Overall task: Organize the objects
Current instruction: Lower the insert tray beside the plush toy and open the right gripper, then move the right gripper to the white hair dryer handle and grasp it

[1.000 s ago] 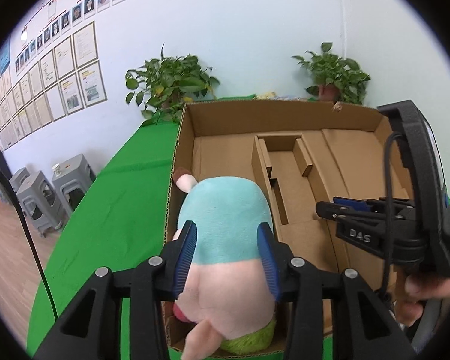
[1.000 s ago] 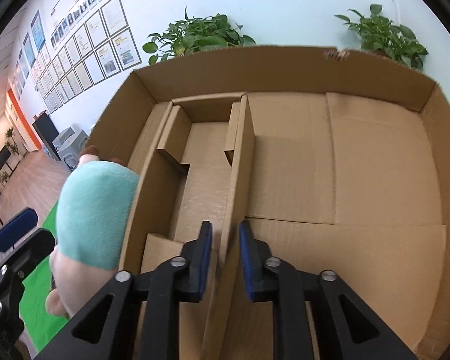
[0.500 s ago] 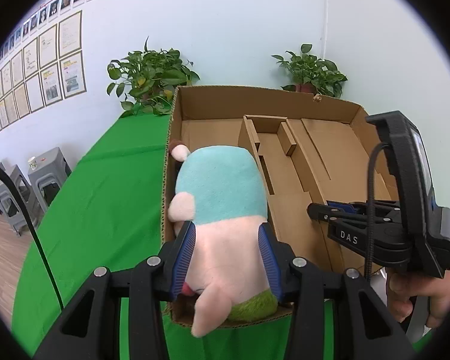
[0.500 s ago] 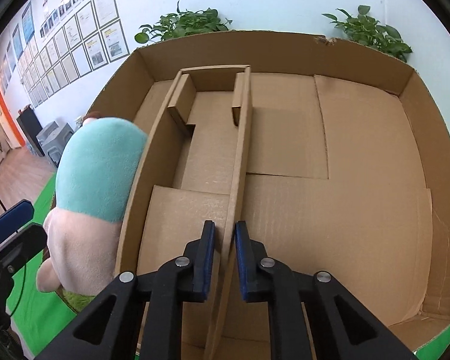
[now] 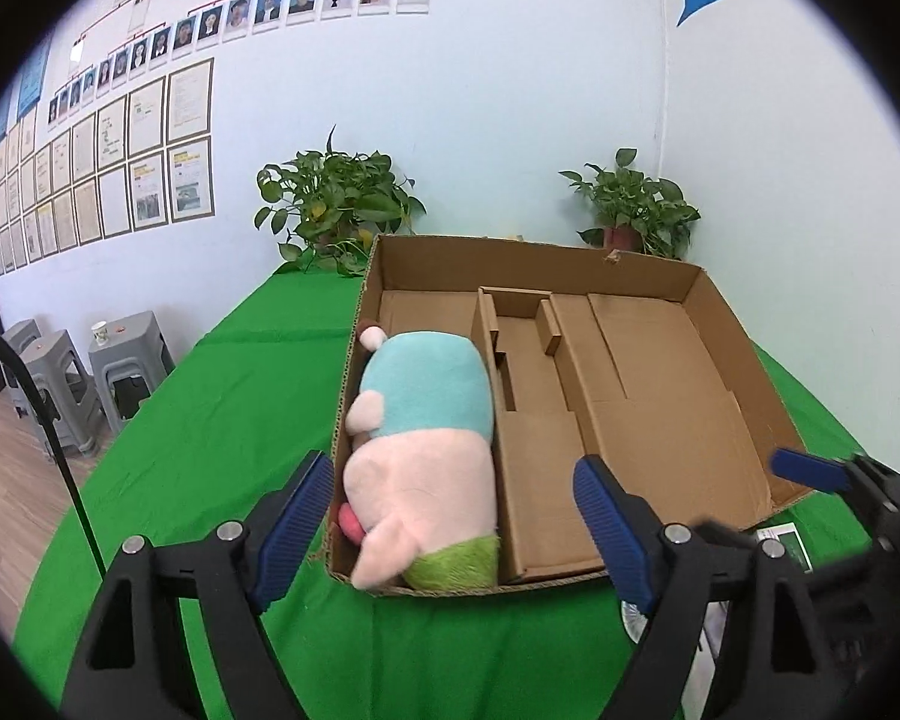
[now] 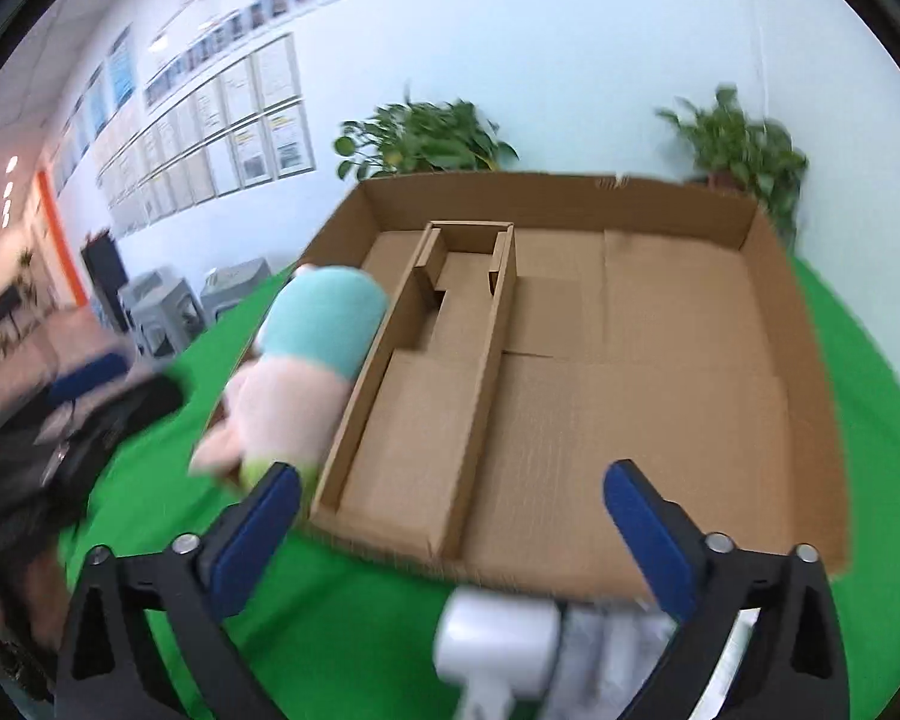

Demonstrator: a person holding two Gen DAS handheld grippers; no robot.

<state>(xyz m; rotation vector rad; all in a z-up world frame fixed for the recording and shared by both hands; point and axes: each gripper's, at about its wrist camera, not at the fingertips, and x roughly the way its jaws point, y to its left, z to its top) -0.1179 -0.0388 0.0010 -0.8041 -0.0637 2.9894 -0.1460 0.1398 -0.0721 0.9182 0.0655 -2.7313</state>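
While both grippers hang back, I count one plush toy [image 5: 423, 450], one cardboard box [image 5: 744, 336], two potted plants. Toy lies lengthwise in the box's left slot, teal end toward the far wall, pink middle, green end nearest. Left gripper [image 5: 456, 531] and right gripper [image 6: 453, 531] jaws are opening wide, holding nothing.

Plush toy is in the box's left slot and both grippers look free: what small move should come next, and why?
Probably bring the right gripper down to the white object lying on the green cloth just outside the box. The plush toy already lies in its slot. Both grippers' jaws are opening with nothing between them, and the left gripper is clear of the toy.
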